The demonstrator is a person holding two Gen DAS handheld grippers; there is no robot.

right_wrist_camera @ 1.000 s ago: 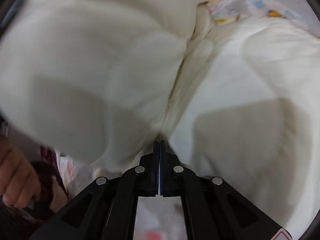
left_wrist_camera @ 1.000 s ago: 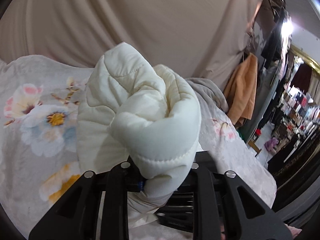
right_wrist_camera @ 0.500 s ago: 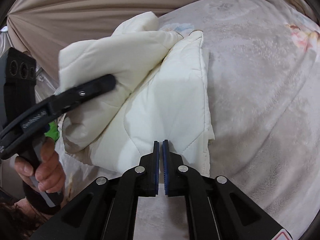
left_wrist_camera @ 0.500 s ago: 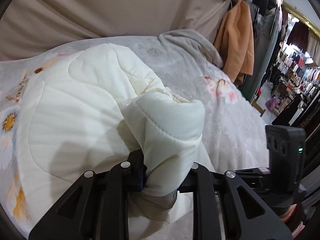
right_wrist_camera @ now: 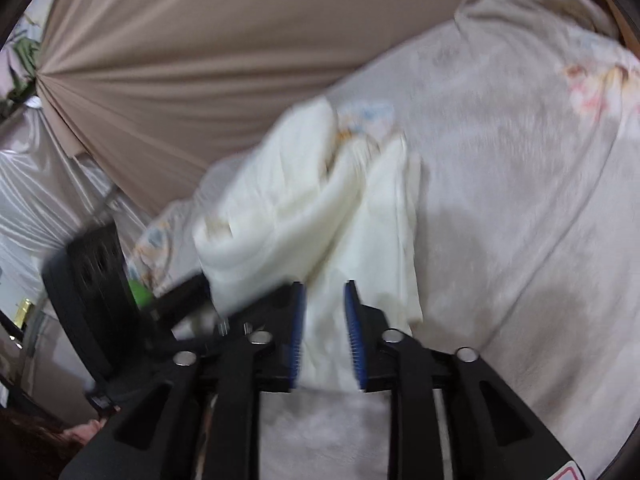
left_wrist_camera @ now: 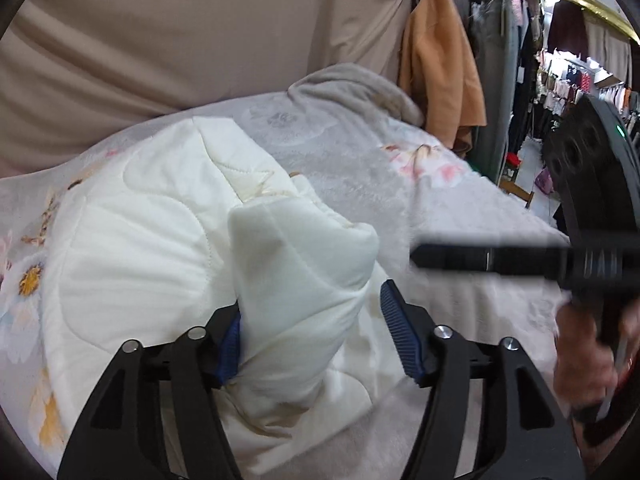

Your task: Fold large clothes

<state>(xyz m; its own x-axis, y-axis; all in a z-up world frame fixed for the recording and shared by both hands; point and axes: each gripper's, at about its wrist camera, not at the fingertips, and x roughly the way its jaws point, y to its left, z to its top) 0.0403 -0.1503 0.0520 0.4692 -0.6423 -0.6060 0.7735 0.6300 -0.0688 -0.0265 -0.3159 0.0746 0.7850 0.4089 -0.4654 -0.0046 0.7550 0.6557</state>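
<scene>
Right wrist view motion-blurred; quilted jacket (right_wrist_camera: 304, 216) edges smeared

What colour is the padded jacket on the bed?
Cream white, quilted jacket; clearest in the left wrist view.

Both my grippers have just been opening, angled downward.

My left gripper (left_wrist_camera: 316, 332) stands wide: its left pad (left_wrist_camera: 230, 344) touches a bunched fold of the jacket (left_wrist_camera: 132, 264), the right pad is clear of it. My right gripper (right_wrist_camera: 326, 334) is parted about halfway, nothing pressed between its pads, though cloth lies beyond the gap. My right hand (left_wrist_camera: 580, 360) grips its handle, blurred, off to the left gripper's right.
</scene>
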